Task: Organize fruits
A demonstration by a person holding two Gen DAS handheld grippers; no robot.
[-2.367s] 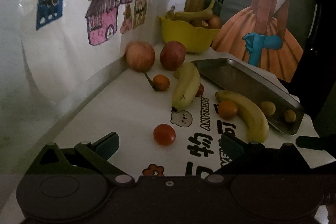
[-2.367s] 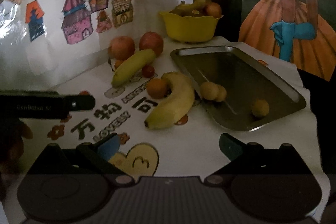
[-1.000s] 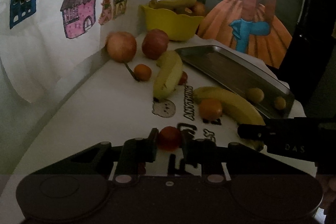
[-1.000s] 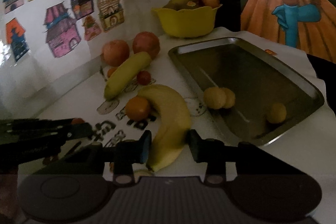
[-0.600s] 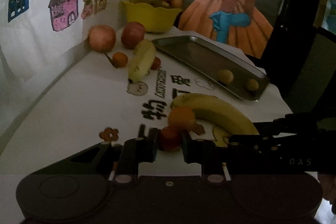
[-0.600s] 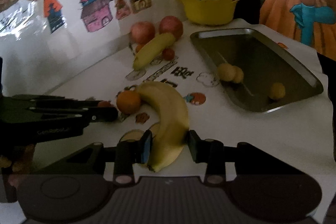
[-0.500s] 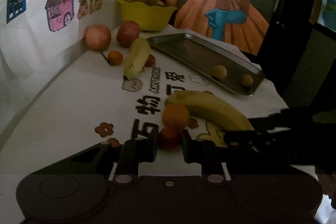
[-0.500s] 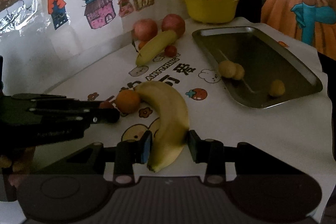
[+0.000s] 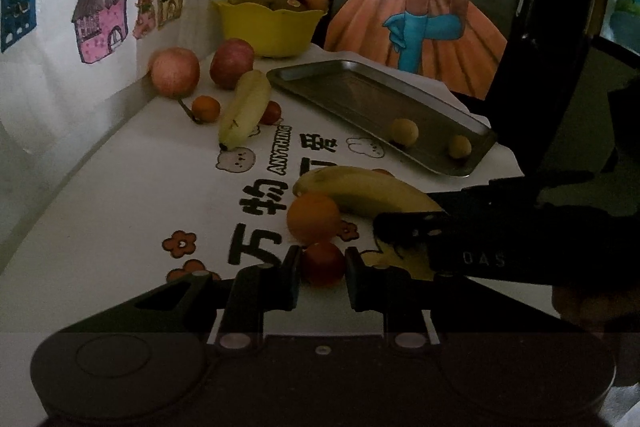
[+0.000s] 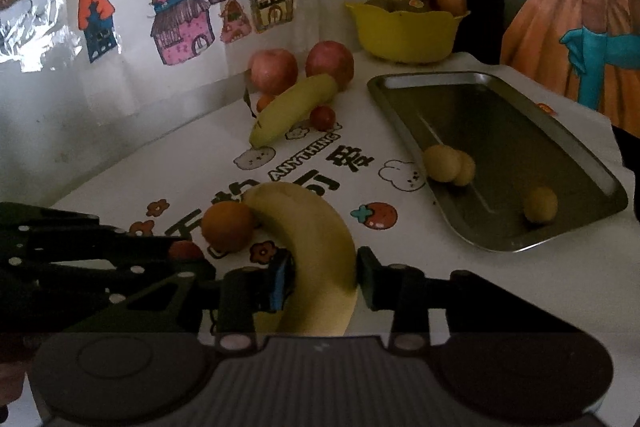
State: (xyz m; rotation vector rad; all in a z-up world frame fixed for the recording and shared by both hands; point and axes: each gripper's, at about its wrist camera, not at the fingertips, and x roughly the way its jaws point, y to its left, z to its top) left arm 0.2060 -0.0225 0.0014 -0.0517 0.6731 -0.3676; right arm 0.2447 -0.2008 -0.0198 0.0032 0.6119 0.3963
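both tongs now loaded: tomato and banana gripped, tray next

the left tongs (image 9: pixel 322 277), wide apart over a bare cloth moments ago, are now clamped on a small red tomato (image 9: pixel 323 263). the right tongs (image 10: pixel 322 285) are closing on the near banana (image 10: pixel 316 251), its lower end between the pads; a moment ago this pair too stood apart and empty. with one fruit in each, the sorting looks ready to pass from picking to placing, most likely in the metal tray (image 10: pixel 560 147), where three small yellow fruits already lie; that is a judgement, not a thing shown.

on the printed surface (image 9: pixel 120 195) an orange (image 9: pixel 313 217) sits touching the banana's inner curve and just beyond the tomato, so either lift could nudge it into a roll. farther back lie a second banana (image 9: pixel 245 109), two apples (image 9: pixel 175 71), another tomato and a small orange. a yellow bowl (image 9: pixel 268 27) of fruit stands behind the tray. the two tongs work very near each other, the right one crossing the left view, and could knock together as they rise.
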